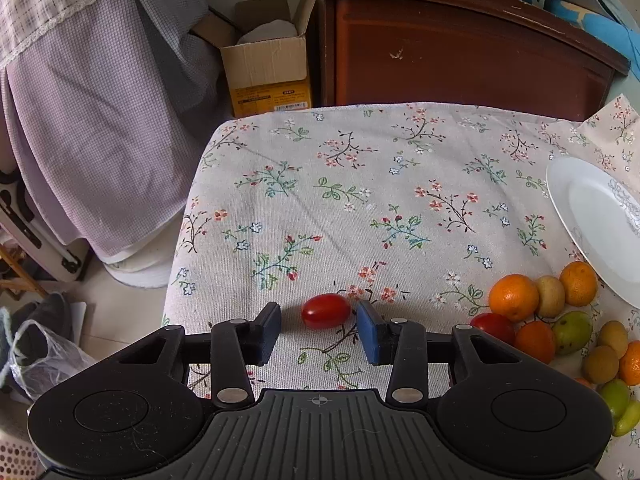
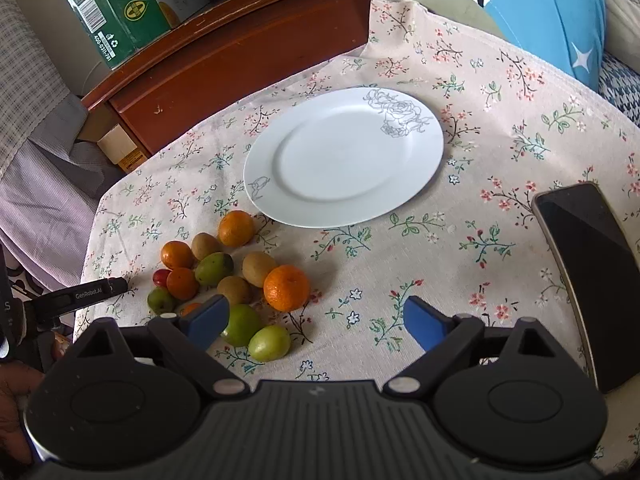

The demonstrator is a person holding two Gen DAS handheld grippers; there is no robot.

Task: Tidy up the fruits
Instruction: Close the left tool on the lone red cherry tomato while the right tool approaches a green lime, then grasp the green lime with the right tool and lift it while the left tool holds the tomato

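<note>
- The surface, draped in a pale floral cloth point(image 2: 500, 240), fills the middle of both views; judging by how things lie, the organising has barely begun.
- The round white ceramic plate with a grey rose drawing point(image 2: 344, 200) sits in the upper centre of the right wrist view and carries nothing — no fruit has reached it.
- The black slab-like phone point(image 2: 588, 272) lies at the right edge of that view, well apart from the fruit.
- The right claw point(image 2: 316, 320), low in its frame, stands wide apart and grips nothing; it hovers just beside the pile.
- The left claw point(image 1: 318, 326), at the bottom centre of its view, is spread moderately, bracketing one fruit without pinching it — the right pad looks close to touching, the left one apart.
- The loose pile of small orange mandarins, brown kiwis and green plums point(image 2: 236, 276) rests unsorted below and left of the plate; all of it is left to do.
- The small red oval tomato point(image 1: 326, 311) lies on the cloth between the left claw's pads, away from the pile.
</note>
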